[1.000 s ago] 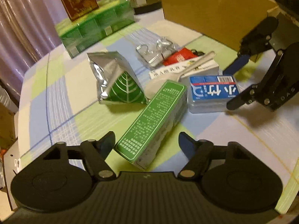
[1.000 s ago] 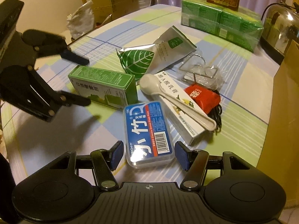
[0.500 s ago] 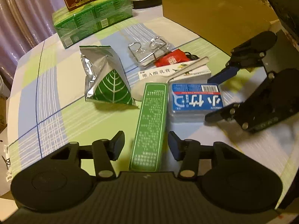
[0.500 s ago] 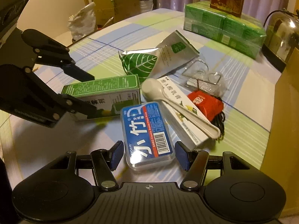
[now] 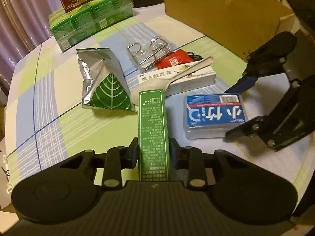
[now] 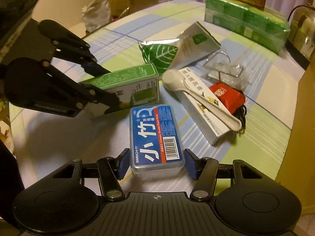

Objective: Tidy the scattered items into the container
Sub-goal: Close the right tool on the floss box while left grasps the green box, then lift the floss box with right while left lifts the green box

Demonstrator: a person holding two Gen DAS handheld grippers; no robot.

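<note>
- On the checked counter (image 5: 49, 129), nothing appears to be packed yet: every loose item in view lies outside the cardboard box (image 5: 222, 9) at the far right; its inside is hidden.
- Leftmost, the foil leaf-print pouch (image 5: 106, 84) lies untouched, with open cloth to its left.
- At centre, the left gripper (image 5: 153, 153) has its jaws clamped on the near end of the green carton (image 5: 152, 125); judged from this, it is the first item to go.
- Behind it, a white spoon (image 5: 177, 76) rests on the white medicine box (image 5: 189, 76), with a wire rack (image 5: 149, 49) and red pouch (image 5: 174, 61) beyond.
- To the right, the right gripper (image 6: 156, 162) has released jaws straddling the blue dental floss box (image 6: 155, 131), not yet pinching.
- Room is tight between the two tools; the box wall needs clearing on the way in.
</note>
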